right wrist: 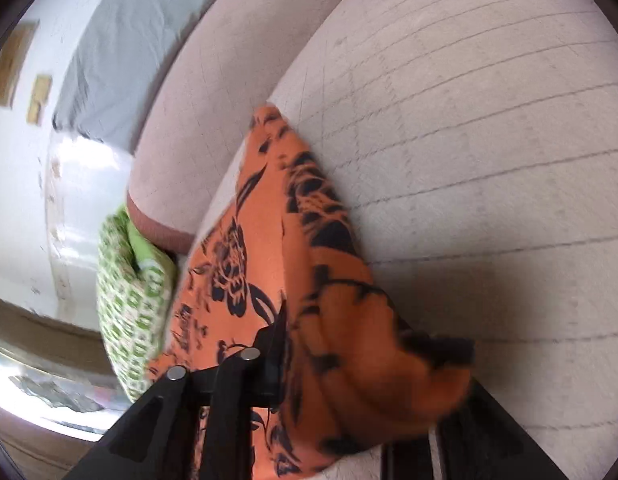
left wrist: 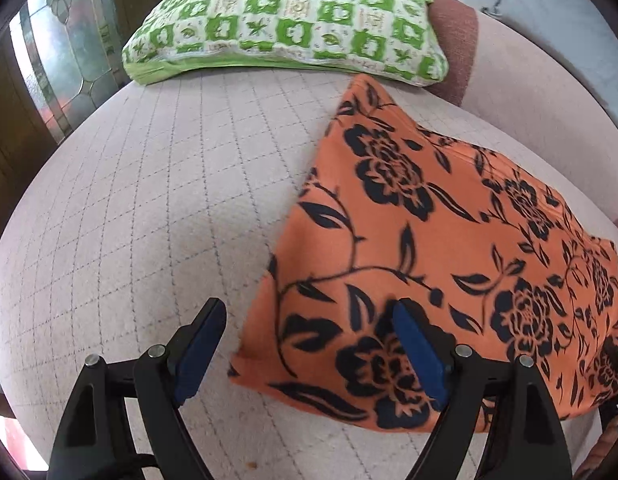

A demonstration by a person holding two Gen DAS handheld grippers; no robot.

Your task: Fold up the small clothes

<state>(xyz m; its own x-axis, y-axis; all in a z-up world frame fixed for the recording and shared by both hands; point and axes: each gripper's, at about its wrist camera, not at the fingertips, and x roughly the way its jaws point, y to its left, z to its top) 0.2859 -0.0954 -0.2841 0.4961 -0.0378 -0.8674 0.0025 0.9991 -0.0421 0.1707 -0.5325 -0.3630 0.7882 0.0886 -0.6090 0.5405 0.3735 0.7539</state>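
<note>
An orange cloth printed with black flowers lies spread on the pale quilted cushion. My left gripper hovers open over the cloth's near left corner; its right finger is above the fabric and its left finger is above bare cushion. In the right wrist view the same cloth is bunched up and draped over my right gripper, which is shut on a fold of it. Only the left finger shows; the fabric hides the other one.
A green-and-white patterned pillow sits at the far end of the cushion, and a second one shows beside the cloth. A pink padded backrest runs along the right. A glass door panel stands at the left.
</note>
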